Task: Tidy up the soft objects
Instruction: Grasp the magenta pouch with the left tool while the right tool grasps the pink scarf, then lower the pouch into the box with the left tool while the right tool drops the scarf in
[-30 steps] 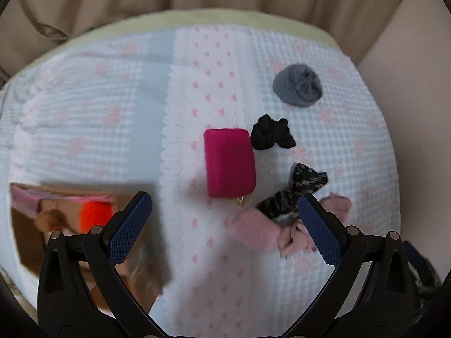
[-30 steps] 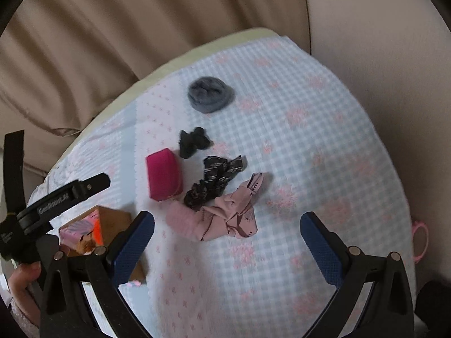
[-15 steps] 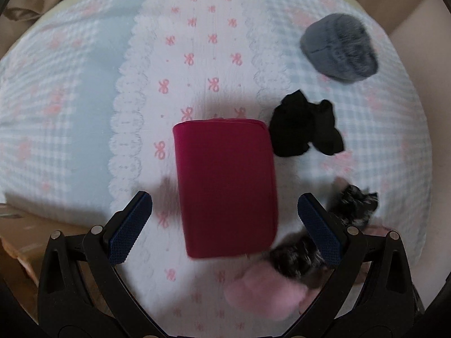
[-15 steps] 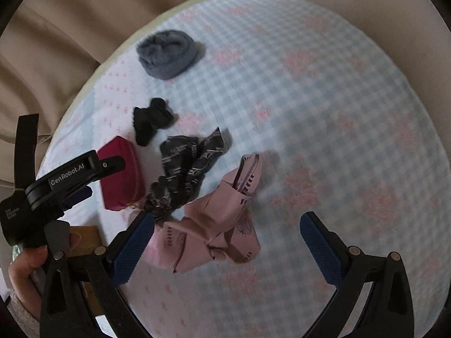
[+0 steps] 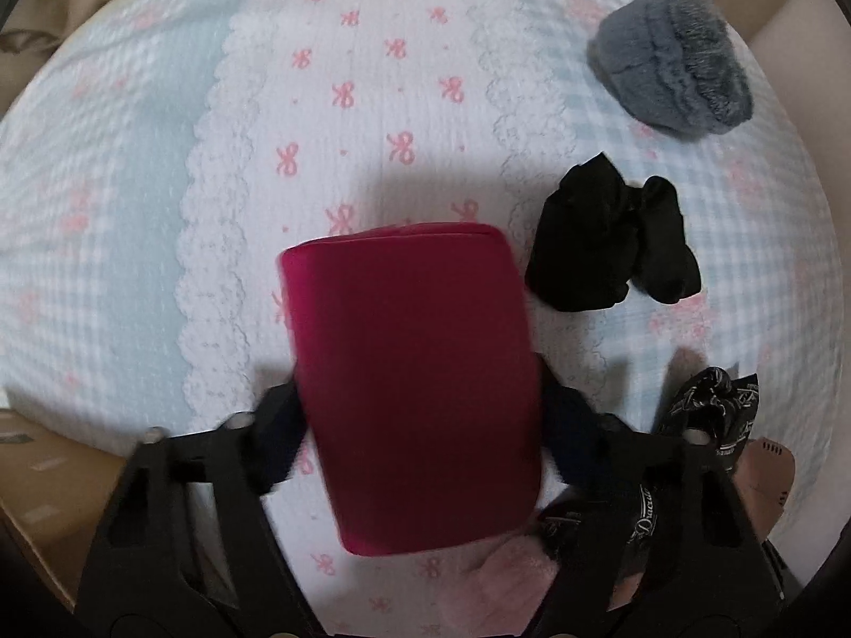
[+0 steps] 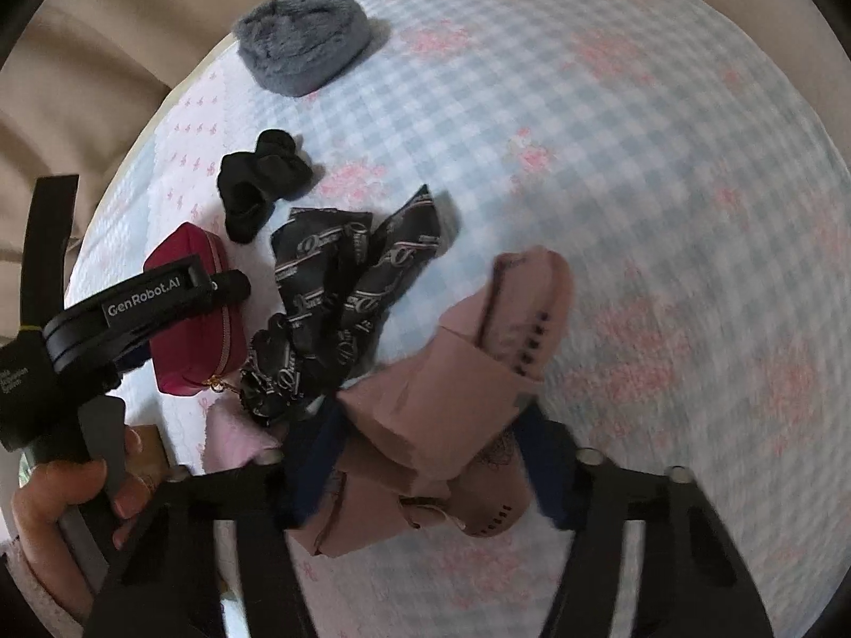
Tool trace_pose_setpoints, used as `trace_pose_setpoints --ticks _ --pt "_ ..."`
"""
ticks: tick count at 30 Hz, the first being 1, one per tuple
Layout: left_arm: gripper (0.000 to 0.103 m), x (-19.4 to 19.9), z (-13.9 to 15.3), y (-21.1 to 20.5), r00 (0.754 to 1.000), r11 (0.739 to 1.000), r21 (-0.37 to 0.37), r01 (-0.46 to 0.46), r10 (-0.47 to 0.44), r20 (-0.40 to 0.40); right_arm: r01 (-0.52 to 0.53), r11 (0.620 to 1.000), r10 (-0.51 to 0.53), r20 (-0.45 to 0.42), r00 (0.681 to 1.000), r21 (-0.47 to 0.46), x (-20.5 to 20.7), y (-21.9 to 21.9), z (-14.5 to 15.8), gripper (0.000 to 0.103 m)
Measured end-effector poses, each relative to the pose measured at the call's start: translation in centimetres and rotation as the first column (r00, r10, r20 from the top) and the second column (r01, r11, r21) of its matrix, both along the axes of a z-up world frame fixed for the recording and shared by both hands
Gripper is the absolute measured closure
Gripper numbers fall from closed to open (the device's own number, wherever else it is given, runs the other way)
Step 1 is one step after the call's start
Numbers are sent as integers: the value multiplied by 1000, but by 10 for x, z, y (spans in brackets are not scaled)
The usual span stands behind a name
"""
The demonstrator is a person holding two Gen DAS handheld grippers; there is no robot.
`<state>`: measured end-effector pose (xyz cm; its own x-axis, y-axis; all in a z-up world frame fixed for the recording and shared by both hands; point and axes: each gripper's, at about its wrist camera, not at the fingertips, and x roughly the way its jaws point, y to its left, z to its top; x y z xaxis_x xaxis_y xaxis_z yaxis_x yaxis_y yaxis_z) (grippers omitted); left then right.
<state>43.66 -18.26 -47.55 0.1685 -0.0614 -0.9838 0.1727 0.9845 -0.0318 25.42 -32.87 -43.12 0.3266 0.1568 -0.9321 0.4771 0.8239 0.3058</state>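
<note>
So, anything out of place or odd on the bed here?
Mostly loose clutter: the black patterned scarf lies crumpled against the magenta pouch, and the black socks are bunched. Both grippers have closed, on the pouch and the pink garment.

I work over a bed whose cover (image 5: 133, 223) is pale blue and white gingham with faint pink flowers. In my left view a white band (image 5: 372, 80) with small pink bows and a lace edge on each side runs from 12 o'clock toward the centre. Behind the bed, at 10 o'clock in my right view, hangs a beige curtain (image 6: 106, 42) in soft folds. A plain cream wall (image 5: 798, 16) shows at 2 o'clock in my left view. The light is soft and even.
</note>
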Motion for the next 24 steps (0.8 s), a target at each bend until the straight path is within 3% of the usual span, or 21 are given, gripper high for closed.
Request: trace_pose_setpoints --ticks 6,16,24 --pt "55 0 14 2 999 999 -25 22 -22 28 -14 1000 14 -7 1000 -19 3 5 1 78" --pt "60 -17 59 1 998 998 -66 16 -12 58 1 1000 -1 32 999 -21 -6 1 24 80" --pt "60 -53 130 10 990 995 -93 19 -6 140 15 999 -10 104 995 -49 -28 2 74 80"
